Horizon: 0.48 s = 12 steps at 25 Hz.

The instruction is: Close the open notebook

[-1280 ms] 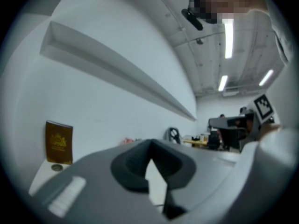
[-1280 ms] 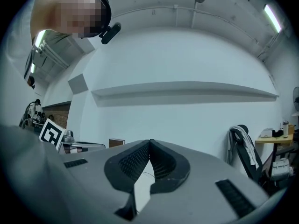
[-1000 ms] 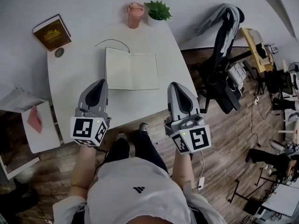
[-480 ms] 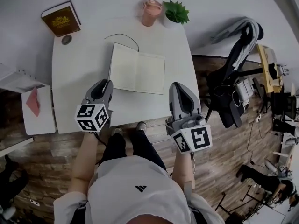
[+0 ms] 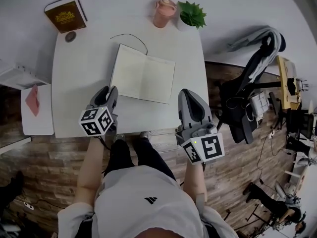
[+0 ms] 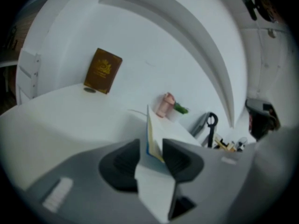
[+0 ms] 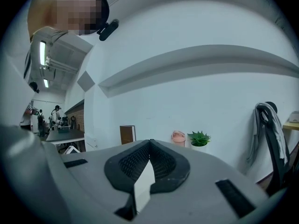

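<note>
Left gripper (image 6: 152, 146): jaws wide and opening. The near edge of the open notebook (image 6: 152, 133) stands in the gap, with neither pad clamped on it. Right gripper (image 7: 149, 144): jaws closed tip to tip, nothing held.

Notebook lies flat, blank pages up, mid white table (image 5: 79, 83). Brown book (image 5: 66, 14) at far corner; gold emblem, lettering unreadable. Pink cup (image 5: 163, 13) and potted plant (image 5: 190, 14) at far edge. Wood-plank floor (image 5: 44, 167).
</note>
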Motion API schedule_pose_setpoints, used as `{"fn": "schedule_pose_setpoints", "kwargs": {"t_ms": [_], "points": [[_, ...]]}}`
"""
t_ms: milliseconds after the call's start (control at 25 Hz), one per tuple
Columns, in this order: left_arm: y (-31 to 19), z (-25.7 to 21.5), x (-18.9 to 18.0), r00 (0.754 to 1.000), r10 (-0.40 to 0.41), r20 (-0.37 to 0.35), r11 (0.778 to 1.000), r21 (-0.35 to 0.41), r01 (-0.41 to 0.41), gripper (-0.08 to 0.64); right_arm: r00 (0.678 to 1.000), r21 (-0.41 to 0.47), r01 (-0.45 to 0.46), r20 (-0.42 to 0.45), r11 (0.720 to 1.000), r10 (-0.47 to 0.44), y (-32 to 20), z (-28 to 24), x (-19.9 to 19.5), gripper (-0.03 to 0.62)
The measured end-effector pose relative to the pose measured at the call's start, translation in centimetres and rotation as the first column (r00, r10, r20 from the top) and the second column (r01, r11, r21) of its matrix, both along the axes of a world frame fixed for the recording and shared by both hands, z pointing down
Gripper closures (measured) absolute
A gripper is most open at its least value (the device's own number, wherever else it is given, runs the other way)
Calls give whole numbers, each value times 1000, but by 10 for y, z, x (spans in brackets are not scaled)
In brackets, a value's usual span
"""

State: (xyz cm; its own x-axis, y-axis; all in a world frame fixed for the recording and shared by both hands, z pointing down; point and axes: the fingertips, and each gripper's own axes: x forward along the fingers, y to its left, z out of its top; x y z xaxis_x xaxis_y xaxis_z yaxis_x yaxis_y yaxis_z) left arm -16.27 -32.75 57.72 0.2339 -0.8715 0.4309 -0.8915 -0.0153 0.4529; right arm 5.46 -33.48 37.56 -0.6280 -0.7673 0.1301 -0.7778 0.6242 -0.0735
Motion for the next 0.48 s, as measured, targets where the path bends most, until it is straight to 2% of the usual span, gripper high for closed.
{"fn": "schedule_pose_setpoints", "kwargs": {"t_ms": [240,480], "points": [[-1,-9,2,998,-60,2,997,50,60,505,1000,-13,11,-11,1000,-11,-4,7,12,598],[-3,-45,33,1000,22,22,986,167,-25,546,1000,-10,14,1,1000,-14,-5,7,26,598]]}}
